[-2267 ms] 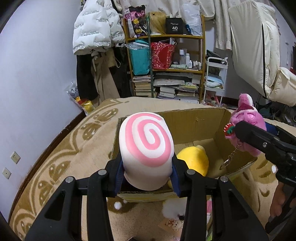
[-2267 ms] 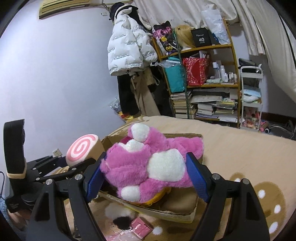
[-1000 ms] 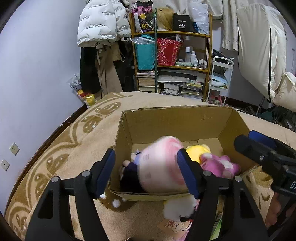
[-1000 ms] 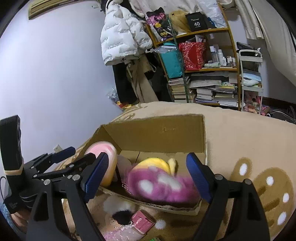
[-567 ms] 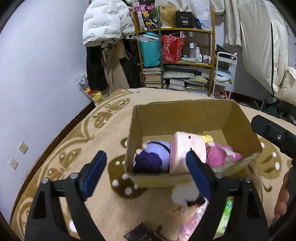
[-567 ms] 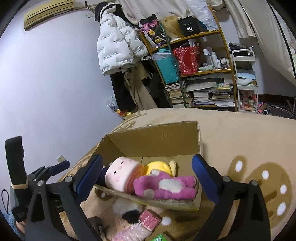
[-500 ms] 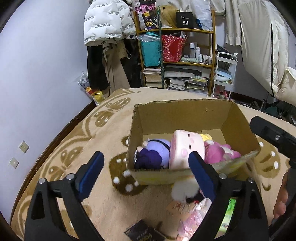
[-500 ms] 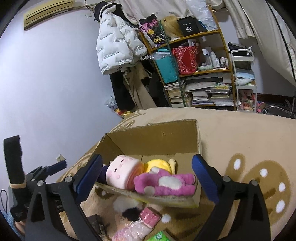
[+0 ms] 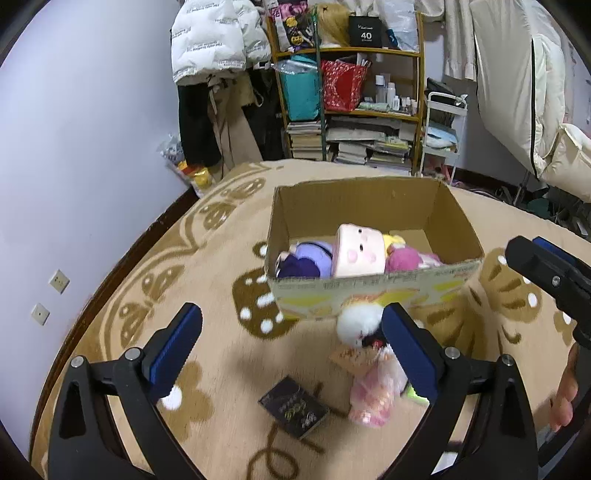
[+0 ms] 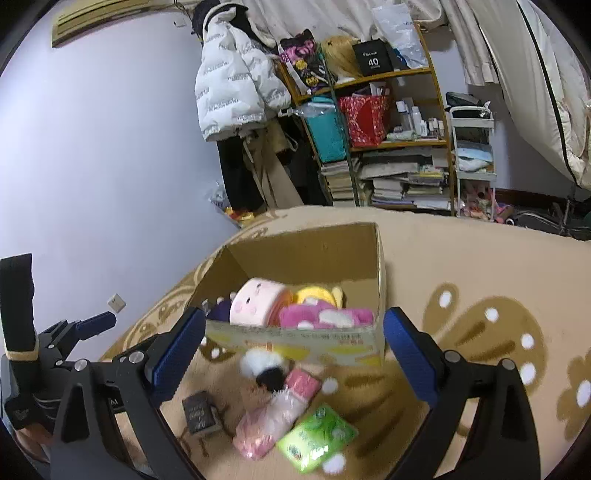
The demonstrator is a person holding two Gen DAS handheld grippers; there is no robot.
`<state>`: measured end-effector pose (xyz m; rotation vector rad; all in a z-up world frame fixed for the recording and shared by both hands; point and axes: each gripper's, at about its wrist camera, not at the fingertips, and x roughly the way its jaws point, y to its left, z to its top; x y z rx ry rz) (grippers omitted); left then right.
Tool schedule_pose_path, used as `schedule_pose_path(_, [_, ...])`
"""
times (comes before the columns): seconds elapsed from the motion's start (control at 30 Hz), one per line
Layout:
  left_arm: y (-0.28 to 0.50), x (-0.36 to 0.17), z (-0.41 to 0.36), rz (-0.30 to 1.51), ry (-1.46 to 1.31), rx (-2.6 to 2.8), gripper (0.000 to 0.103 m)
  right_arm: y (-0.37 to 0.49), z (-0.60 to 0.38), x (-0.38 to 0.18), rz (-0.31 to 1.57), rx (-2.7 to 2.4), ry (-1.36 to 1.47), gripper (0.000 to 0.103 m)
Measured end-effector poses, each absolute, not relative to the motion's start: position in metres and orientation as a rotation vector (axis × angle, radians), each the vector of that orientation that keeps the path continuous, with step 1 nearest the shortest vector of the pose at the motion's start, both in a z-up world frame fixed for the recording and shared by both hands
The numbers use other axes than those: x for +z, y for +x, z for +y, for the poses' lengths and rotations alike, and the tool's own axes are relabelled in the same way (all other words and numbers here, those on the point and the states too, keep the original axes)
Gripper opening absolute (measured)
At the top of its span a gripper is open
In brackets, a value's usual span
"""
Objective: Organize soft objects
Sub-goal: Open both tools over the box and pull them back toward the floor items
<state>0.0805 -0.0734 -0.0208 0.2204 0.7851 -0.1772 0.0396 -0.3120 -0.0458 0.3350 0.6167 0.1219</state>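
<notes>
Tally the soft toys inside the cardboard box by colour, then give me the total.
Pale pink: 1, the roll-shaped toy with a face
Purple: 1
Yellow: 1
Magenta with white patches: 1
Total: 4 visible in the cardboard box

Left gripper fingers opening – nothing between; right gripper spread wide, empty.

The black box on the shelf reads "40" (smaller print illegible).
</notes>
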Motion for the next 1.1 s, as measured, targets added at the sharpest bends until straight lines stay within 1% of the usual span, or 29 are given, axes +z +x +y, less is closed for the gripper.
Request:
schedule_pose_path(0.33, [0.065,-0.03,-0.06,0.872,0.223,-0.164,0.097,0.022,-0.299,-0.058,0.721,0.089,0.319,0.101])
schedule_pose_path(0.63, [0.082,-0.065,-0.05,0.983,0.198,-0.13,0.097,0.034,-0.294,-0.094,0.879,0.094,0.337,0.101])
schedule_pose_path(1.1, [0.111,-0.121,-0.044,1.135,0.148,-0.09,0.097,0.062,-0.288,-0.145,1.013,0.06,0.372,0.1])
